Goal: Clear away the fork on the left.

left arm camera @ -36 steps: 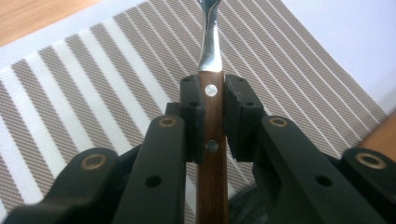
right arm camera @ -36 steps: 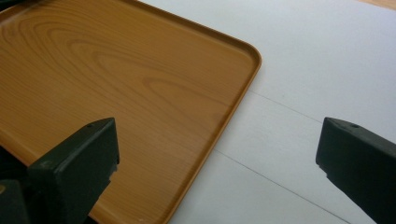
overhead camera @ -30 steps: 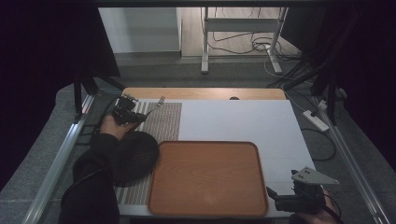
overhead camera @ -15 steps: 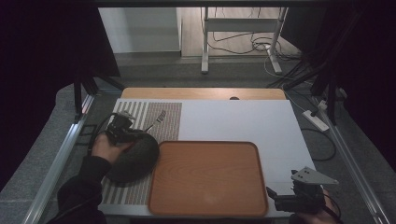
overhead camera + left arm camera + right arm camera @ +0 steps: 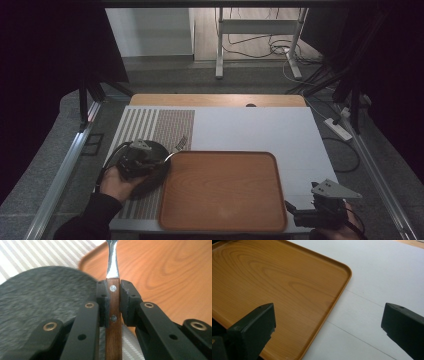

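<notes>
Left gripper view: my left gripper [image 5: 114, 301] has its fingers [image 5: 102, 303] pinching the brown wooden handle of a fork [image 5: 113, 315], two rivets showing, shiny steel neck running fwd over the near-left corner of the tray [image 5: 162, 272]. Tines are off-frame here; in high view they seem to sit right at the tray's left rim, just beside the dark round mat [image 5: 159, 172].

Step as I read it: carry the fork over & set it flat in the tray. To do it well, I'd keep the handle level, clear the raised rim before lowering, and let go only once the steel rests on wood.

Materials: tray is smooth orange-brown woodgrain w/ rounded corners and a low lip; mat looks felt-like, grey, fuzzy; worktop [image 5: 260, 127] is matte white, striped cloth on the left.

Right gripper [image 5: 328, 325]: fingers spread wide, nothing between, parked by the tray's near-right corner.
</notes>
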`<state>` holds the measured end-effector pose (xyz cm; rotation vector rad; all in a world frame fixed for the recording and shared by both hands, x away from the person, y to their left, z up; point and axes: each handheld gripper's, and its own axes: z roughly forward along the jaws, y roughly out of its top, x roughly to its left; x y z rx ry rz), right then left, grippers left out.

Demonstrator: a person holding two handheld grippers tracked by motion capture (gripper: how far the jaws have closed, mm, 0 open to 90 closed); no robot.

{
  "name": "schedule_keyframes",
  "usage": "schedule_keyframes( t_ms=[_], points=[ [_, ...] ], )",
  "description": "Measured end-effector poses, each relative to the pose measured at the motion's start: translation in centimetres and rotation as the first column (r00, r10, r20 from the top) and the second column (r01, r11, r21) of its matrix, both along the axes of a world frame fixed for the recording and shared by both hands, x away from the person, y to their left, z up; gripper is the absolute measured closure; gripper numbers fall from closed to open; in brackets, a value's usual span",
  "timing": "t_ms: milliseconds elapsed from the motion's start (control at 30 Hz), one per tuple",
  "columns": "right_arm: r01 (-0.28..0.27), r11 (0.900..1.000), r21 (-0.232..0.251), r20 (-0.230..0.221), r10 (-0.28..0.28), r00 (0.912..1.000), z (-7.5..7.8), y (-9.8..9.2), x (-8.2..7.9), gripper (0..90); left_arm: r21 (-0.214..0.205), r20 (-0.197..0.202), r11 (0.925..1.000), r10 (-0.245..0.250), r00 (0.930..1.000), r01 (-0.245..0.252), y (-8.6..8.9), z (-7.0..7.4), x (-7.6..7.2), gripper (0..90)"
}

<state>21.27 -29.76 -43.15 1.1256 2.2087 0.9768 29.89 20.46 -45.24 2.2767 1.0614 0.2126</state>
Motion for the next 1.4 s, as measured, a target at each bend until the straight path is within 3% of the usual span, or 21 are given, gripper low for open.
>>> schedule_keyframes(
  t_ms=[167,267,567,733,867,967,1033,1133,1267,1400],
  points=[
    [-0.002,1.0000,-0.001,-0.001,0.002,1.0000,0.0,0.0,0.0,0.0,0.017,-0.009,0.9982,-0.058,0.9983,0.058,-2.9,-0.4,-0.5,77.8],
    [-0.001,1.0000,-0.003,0.000,0.001,1.0000,0.0,0.1,0.0,0.0,0.015,-0.001,0.9983,-0.056,0.9984,0.056,-4.3,-0.8,-0.7,77.8],
    [-0.004,1.0000,-0.006,0.000,0.004,1.0000,0.0,0.1,0.0,0.0,0.033,-0.055,0.9942,-0.100,0.9935,0.102,-7.5,-2.8,-1.5,77.7],
    [-0.006,0.9999,-0.010,0.000,0.006,1.0000,0.0,0.1,0.0,0.0,0.077,-0.097,0.9869,-0.134,0.9863,0.141,-8.8,-4.0,-1.6,77.7],
    [-0.011,0.9999,-0.009,0.000,0.011,0.9999,0.0,0.1,0.0,0.0,0.145,-0.112,0.9741,-0.158,0.9810,0.173,-9.7,-4.9,-1.7,77.6],
    [-0.014,0.9999,-0.010,0.000,0.014,0.9999,0.0,0.1,0.0,0.0,0.165,-0.128,0.9675,-0.171,0.9768,0.192,-10.0,-5.4,-1.6,77.0],
    [-0.014,0.9998,-0.012,0.001,0.014,0.9999,0.0,0.2,0.0,0.0,0.163,-0.116,0.9673,-0.177,0.9774,0.194,-10.0,-5.2,-1.6,76.0],
    [-0.016,0.9998,-0.013,-0.001,0.016,0.9999,-0.1,0.2,0.0,0.0,0.116,-0.090,0.9729,-0.191,0.9775,0.200,-9.9,-4.4,-1.2,71.6],
    [-0.016,0.9997,-0.016,-0.003,0.016,0.9999,-0.1,0.2,0.0,0.0,0.060,-0.101,0.9732,-0.215,0.9713,0.222,-10.4,-3.9,-0.6,88.7],
    [-0.016,0.9997,-0.019,-0.005,0.016,0.9999,-0.1,0.2,0.0,0.0,0.040,-0.125,0.9720,-0.225,0.9663,0.232,-11.6,-4.3,0.3,88.9]
  ],
)
